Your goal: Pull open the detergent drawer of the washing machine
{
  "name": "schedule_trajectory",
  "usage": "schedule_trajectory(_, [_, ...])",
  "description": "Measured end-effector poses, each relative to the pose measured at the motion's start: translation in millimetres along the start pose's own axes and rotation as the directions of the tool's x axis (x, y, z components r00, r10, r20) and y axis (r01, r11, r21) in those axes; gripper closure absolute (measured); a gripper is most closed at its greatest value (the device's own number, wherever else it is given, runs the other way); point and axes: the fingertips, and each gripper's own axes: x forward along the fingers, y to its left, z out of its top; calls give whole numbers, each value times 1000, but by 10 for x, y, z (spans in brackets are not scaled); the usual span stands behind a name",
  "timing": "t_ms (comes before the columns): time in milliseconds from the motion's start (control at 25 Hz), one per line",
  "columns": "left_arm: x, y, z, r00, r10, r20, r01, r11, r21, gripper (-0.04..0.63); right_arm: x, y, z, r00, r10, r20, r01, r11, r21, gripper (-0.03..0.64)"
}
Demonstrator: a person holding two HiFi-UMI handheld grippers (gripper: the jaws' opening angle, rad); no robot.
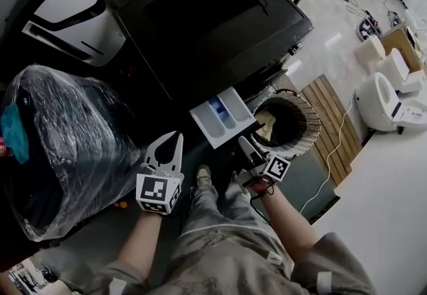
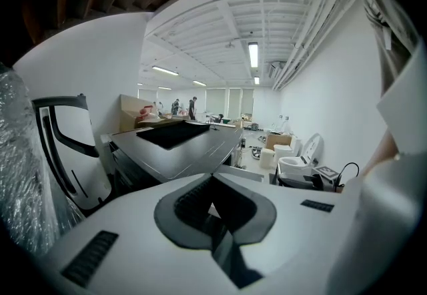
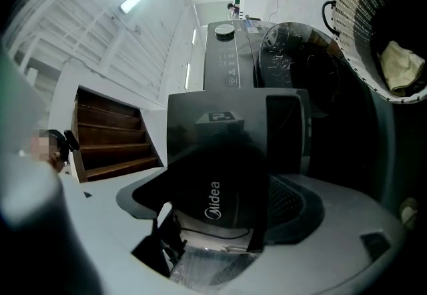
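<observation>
The black washing machine (image 1: 207,20) stands ahead of me. Its detergent drawer (image 1: 223,117), pale grey with a blue compartment, sticks well out of the front. My right gripper (image 1: 248,148) is at the drawer's outer end. In the right gripper view my right gripper (image 3: 220,200) is shut on the drawer's dark front panel (image 3: 220,153), which bears a Midea logo. My left gripper (image 1: 175,143) hangs left of the drawer and apart from it. In the left gripper view my left gripper (image 2: 212,183) has its tips together and holds nothing.
A woven laundry basket (image 1: 313,120) with a pale cloth inside stands right of the drawer. A black bulk wrapped in plastic film (image 1: 60,147) fills the left side. A white appliance (image 1: 73,13) sits at the back left. White toilets (image 1: 390,97) and a cable lie at the right.
</observation>
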Motion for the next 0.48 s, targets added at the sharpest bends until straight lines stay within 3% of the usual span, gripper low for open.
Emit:
schedule_trajectory(120, [-32, -43, 21, 1000, 1, -1, -1, 1000, 0, 581, 3, -9, 5, 1000, -20, -2, 20, 1000, -3, 198])
schedule_trajectory(240, [-67, -78, 55, 1000, 0, 3, 0, 1000, -1, 581, -64, -70, 6, 996, -94, 3, 95, 995, -28, 198])
schedule_trajectory(480, [-165, -104, 161, 1000, 7, 14, -7, 1000, 7, 581, -343, 56, 45, 971, -239, -26, 229, 953, -200, 199])
